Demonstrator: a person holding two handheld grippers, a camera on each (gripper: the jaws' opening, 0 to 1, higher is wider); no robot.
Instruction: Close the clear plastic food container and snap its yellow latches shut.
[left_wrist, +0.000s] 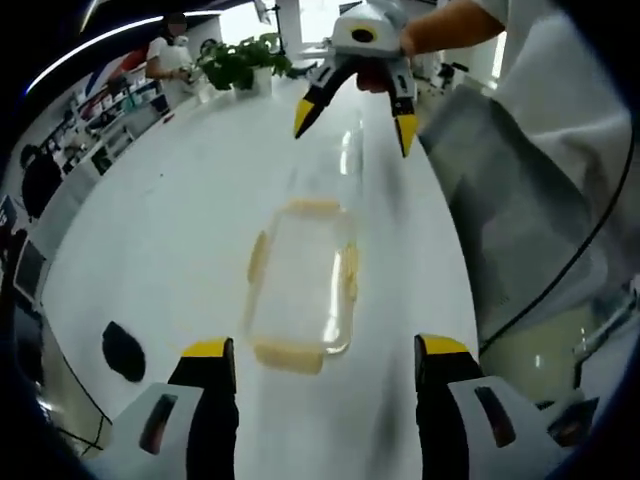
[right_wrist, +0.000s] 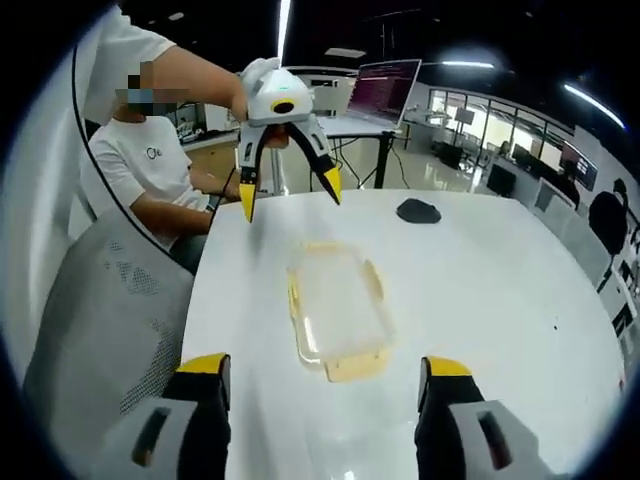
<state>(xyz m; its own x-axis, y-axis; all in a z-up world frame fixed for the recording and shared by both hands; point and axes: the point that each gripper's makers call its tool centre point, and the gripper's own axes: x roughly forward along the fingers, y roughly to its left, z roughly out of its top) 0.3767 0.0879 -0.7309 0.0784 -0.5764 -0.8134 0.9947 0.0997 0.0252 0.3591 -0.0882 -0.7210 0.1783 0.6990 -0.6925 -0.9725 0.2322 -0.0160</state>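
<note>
Both grippers (left_wrist: 325, 375) (right_wrist: 325, 385) gape open around nothing above the lidded clear container (right_wrist: 338, 308).

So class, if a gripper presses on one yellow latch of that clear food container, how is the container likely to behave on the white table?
The clear container looks empty, so it is probably light. It rests on a smooth white table and may slide when pushed sideways. Low and flat, it seems unlikely to tip. Its thin plastic may flex under the left gripper or the right gripper.
</note>
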